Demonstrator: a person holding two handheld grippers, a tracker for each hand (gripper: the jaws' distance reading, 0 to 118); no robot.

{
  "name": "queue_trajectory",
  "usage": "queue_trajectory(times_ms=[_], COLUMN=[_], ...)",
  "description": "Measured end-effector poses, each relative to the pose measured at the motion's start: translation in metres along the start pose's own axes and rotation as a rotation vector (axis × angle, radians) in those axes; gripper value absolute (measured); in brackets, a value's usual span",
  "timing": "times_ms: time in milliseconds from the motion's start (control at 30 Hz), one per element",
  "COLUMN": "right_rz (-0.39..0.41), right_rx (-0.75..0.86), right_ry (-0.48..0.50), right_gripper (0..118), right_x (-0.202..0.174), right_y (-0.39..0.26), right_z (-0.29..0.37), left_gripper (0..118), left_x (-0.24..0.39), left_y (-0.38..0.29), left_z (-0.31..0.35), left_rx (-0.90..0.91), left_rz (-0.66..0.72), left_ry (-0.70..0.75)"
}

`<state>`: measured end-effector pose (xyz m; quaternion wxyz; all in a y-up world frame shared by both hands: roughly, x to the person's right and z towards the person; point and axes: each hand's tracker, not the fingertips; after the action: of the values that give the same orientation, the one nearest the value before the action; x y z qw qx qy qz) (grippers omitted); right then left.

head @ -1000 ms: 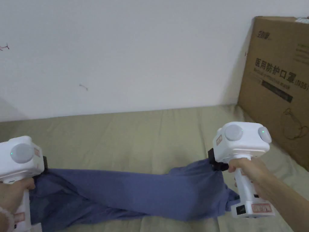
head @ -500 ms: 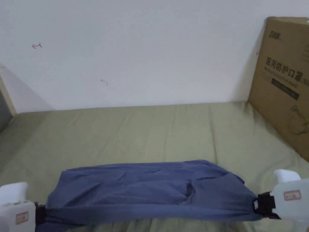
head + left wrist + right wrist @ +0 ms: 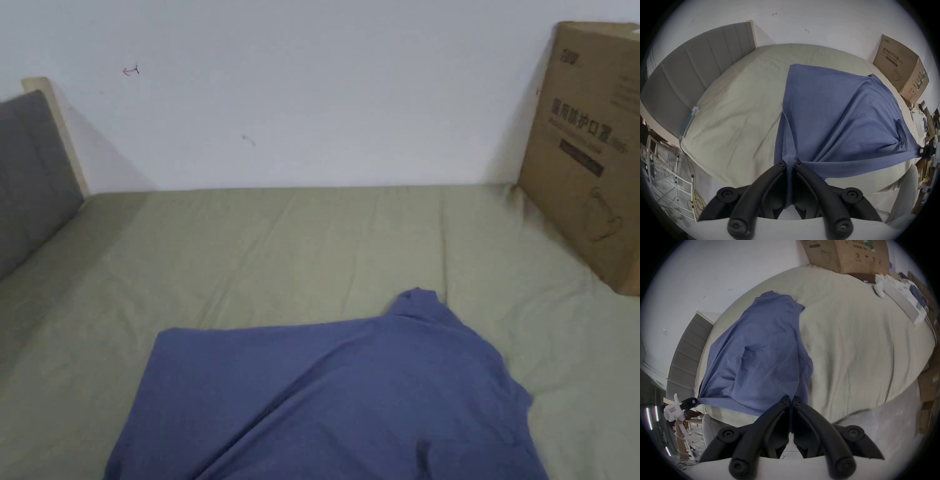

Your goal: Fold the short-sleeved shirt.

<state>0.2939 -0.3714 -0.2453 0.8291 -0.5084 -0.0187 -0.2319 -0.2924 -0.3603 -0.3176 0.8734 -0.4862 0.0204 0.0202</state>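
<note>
A blue short-sleeved shirt lies spread over the near part of the green bed, pulled taut toward me. In the left gripper view, my left gripper is shut on one near corner of the shirt, with cloth running down between its black jaws. In the right gripper view, my right gripper is shut on the other near corner of the shirt. The left gripper also appears far off at the lower left of that view, and the right gripper sits at the right edge of the left gripper view.
A large cardboard box stands on the bed's right side against the white wall. A grey padded headboard rises on the left. Loose papers and boxes lie beyond the bed's far side. A white rack stands by the bed.
Both grippers drew the shirt toward me and down, out of the head view's lower edge. The shirt went from a bunched strip to a spread sheet. The head camera tilted and turned left.
</note>
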Motion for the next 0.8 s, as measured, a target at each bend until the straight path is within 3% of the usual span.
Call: queue_trajectory(times_ms=[100,133,167,200,233,267,367,433,467,533,567,600,800], right_rz=[-0.023,-0.021,-0.011,0.033,0.082,0.119,0.196,0.223,0.243,0.299,0.312,0.312,0.283], right_rx=[-0.003,-0.002,0.008,0.019,0.029,0.051,0.131,0.141,0.154,0.183,0.19,0.201,0.164], right_ry=[0.009,0.012,-0.004,-0.045,-0.066,-0.079,-0.084,-0.077,-0.071,-0.081,-0.093,-0.103,-0.041], right_gripper=[3,4,11,37,60,75,78,78,76,49,25,0,0], right_x=[0.009,0.008,0.004,0.0,-0.005,-0.011,-0.029,-0.044,-0.05,-0.067,-0.075,-0.081,-0.103], right_y=[-0.005,-0.004,-0.002,0.003,0.007,0.011,0.027,0.04,0.045,0.052,0.054,0.055,0.08], right_z=[-0.005,-0.006,-0.004,-0.002,0.001,0.006,0.021,0.027,0.028,0.025,0.022,0.014,-0.032], left_gripper=[3,10,26,60,79,86,86,84,77,30,5,0,0], left_x=[-0.001,-0.001,0.001,0.0,-0.001,-0.003,-0.004,0.001,0.004,0.013,0.019,0.025,0.034], left_y=[-0.004,-0.002,0.001,0.004,0.007,0.012,0.032,0.045,0.049,0.057,0.06,0.063,0.106], left_z=[-0.001,0.0,0.001,0.003,0.008,0.014,0.032,0.039,0.04,0.034,0.029,0.019,-0.038], left_rx=[-0.001,-0.009,-0.015,-0.007,0.008,0.056,0.123,0.161,0.174,0.175,0.172,0.165,0.095], left_rz=[-0.01,-0.026,-0.042,-0.043,-0.038,-0.014,0.048,0.079,0.085,0.081,0.079,0.082,0.109], left_ry=[-0.011,-0.009,0.009,0.012,0.006,-0.016,-0.062,-0.108,-0.128,-0.14,-0.143,-0.142,-0.188])
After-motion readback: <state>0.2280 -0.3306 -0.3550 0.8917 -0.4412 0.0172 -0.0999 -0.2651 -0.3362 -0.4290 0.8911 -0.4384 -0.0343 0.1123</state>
